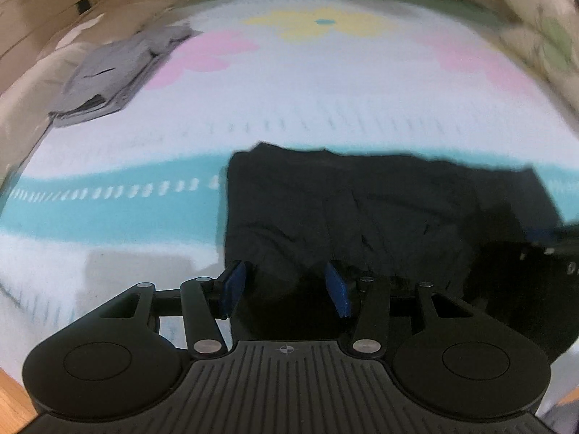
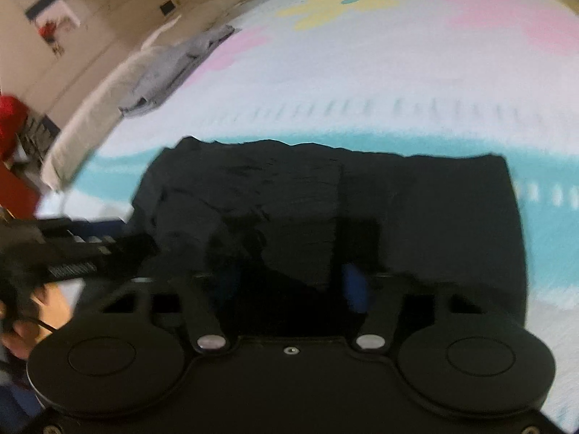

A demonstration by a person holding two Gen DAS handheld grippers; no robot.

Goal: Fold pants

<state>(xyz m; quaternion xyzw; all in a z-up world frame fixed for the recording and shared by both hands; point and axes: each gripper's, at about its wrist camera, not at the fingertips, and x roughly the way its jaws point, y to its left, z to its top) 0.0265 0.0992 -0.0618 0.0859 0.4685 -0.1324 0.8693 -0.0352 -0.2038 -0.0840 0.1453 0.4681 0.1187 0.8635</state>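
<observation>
Black pants (image 1: 362,209) lie folded in a rough rectangle on a flowered bed cover (image 1: 289,90); they also show in the right wrist view (image 2: 362,199). My left gripper (image 1: 286,289) is open at the pants' near left edge, its blue pads (image 1: 231,285) spread apart with dark cloth between them. My right gripper (image 2: 293,282) is open over the pants' near edge, its blue pads (image 2: 356,285) partly hidden by cloth and blur. The right gripper also shows at the right edge of the left wrist view (image 1: 542,253). The left gripper shows at the left of the right wrist view (image 2: 83,249).
A folded grey garment (image 1: 108,76) lies at the far left of the bed, also in the right wrist view (image 2: 170,68). A wall runs behind the bed. A red object (image 2: 11,123) stands at the left. Wooden floor (image 1: 11,405) shows at the lower left.
</observation>
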